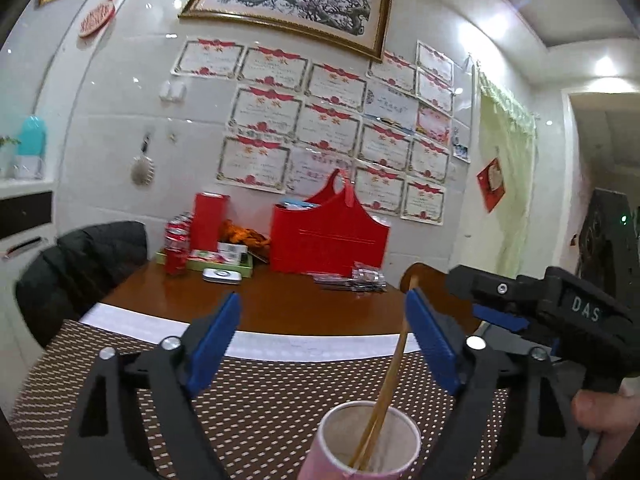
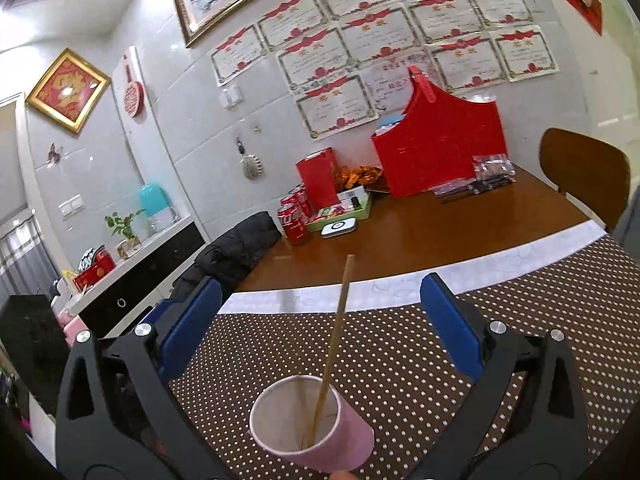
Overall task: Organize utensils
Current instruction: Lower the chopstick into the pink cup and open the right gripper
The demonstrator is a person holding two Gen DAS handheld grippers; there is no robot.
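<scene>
A pink paper cup [image 1: 366, 440] stands on the brown dotted placemat [image 1: 260, 396] close below both cameras. Wooden chopsticks [image 1: 394, 364] stand in it, leaning up and away. My left gripper [image 1: 324, 312] is open and empty, its blue pads on either side above the cup. The right gripper's black body [image 1: 560, 312] shows at the right of the left wrist view. In the right wrist view the cup [image 2: 308, 420] holds the chopsticks [image 2: 336, 332]. My right gripper [image 2: 320, 300] is open and empty around the chopsticks without touching them.
The wooden table [image 2: 440, 224] carries a red gift bag [image 2: 436, 148], a red box [image 2: 318, 178], cola cans [image 2: 294, 220], a green tray [image 2: 348, 210] and foil packets [image 2: 480, 180] at the back. A black jacket [image 2: 236, 252] hangs on the left chair; a wooden chair [image 2: 584, 172] stands right.
</scene>
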